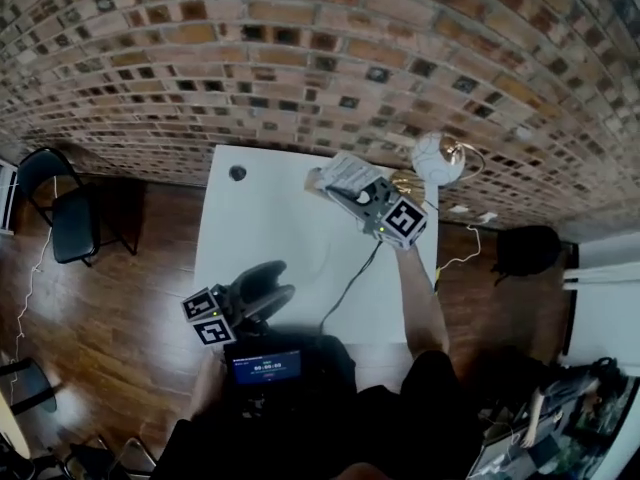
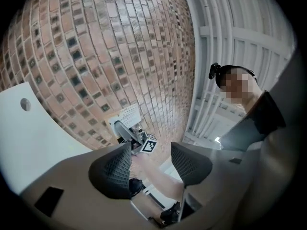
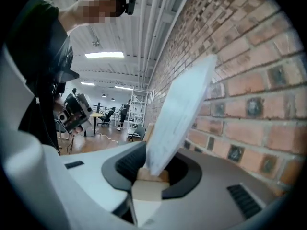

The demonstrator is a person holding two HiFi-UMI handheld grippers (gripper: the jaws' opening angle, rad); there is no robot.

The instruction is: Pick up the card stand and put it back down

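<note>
Right tool [image 3: 152, 172] is clamped on the wooden base of the card stand [image 3: 178, 111], held up off the tabletop [image 1: 265, 243]; probably light and top-heavy with a flimsy card, so grip the base low; left tool [image 2: 149, 164] wide, empty.

In the head view the right hand-held gripper [image 1: 340, 190] covers the base of the card stand [image 1: 352, 171], and the card's print is too small to read. In the right gripper view the card is blurred, and its wooden foot is mostly buried between the jaws. A small dark thing [image 1: 237, 173] at eleven o'clock on the tabletop [image 1: 270, 248] cannot be identified. The screen [image 1: 265, 368] at six o'clock shows unreadable figures.
</note>
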